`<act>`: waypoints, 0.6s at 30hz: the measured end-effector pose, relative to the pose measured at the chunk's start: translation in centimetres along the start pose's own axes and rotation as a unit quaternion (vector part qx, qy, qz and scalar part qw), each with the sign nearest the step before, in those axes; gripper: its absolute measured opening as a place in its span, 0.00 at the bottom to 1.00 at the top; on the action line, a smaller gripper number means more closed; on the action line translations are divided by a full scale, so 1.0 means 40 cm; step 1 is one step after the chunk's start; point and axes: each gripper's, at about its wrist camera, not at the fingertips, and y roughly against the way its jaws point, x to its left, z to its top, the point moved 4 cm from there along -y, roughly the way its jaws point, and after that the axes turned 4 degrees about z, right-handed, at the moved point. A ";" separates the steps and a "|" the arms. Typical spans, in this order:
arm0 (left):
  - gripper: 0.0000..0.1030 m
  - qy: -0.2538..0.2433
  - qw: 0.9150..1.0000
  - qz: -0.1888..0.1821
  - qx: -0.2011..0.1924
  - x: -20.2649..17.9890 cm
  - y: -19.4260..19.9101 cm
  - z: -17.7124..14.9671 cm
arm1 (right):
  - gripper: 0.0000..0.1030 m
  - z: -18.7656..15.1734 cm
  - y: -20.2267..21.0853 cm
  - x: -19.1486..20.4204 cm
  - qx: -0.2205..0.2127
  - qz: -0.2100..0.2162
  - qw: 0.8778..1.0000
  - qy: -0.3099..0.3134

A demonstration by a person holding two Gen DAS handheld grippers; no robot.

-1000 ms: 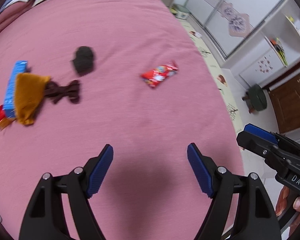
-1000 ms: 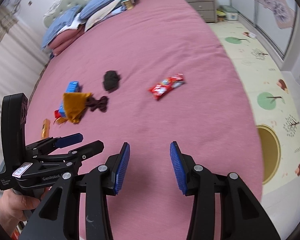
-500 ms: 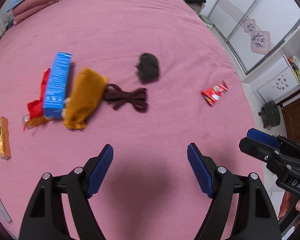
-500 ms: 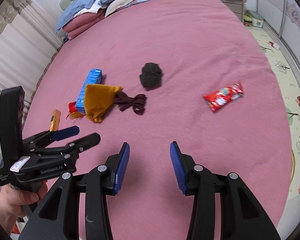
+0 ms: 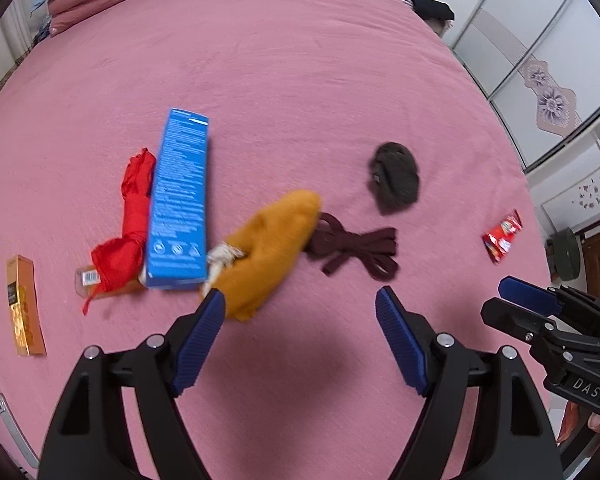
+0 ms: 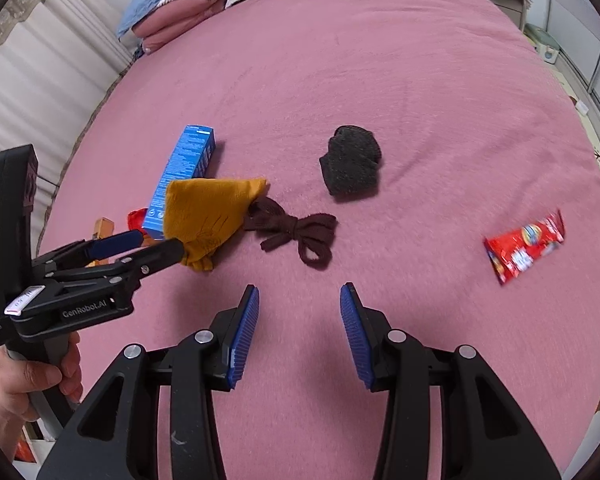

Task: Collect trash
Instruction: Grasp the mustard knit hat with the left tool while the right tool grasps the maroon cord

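A wide bed covered in a pink blanket fills both views, with items scattered across its middle. The left hand-held gripper hangs over the blanket with its blue-padded jaws wide apart and nothing between them; the tip of one pad overlaps the edge of a mustard-yellow cloth in the picture, though contact cannot be confirmed. The right hand-held gripper also points down at bare blanket, its jaws parted about halfway and holding nothing.

The trash lies ahead of both. A long blue carton rests beside the yellow cloth, with a crumpled red wrapper against its other side. A narrow orange box sits apart near the bed's left edge. A red snack packet lies alone, well off to the right. Between these lie a dark brown knotted cord touching the yellow cloth, and a dark grey knitted bundle further up the bed. A bare hand grips the left tool's handle.
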 end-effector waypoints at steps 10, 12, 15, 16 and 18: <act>0.75 0.002 1.000 0.003 0.016 0.040 -0.110 0.047 | 0.44 0.059 -0.143 -0.034 0.033 -0.006 0.999 -0.007; 0.74 0.005 1.000 0.001 0.022 0.045 -0.134 0.049 | 0.44 0.065 -0.175 -0.044 0.041 -0.007 0.999 -0.010; 0.70 0.007 1.000 -0.002 0.029 0.048 -0.159 0.051 | 0.44 0.073 -0.212 -0.050 0.050 -0.006 0.999 -0.013; 0.69 0.009 0.999 -0.003 0.032 0.051 -0.168 0.051 | 0.44 0.077 -0.224 -0.052 0.052 -0.006 0.999 -0.013; 0.64 0.005 0.999 -0.003 0.036 0.053 -0.181 0.053 | 0.44 0.087 -0.246 -0.057 0.056 -0.008 0.998 -0.014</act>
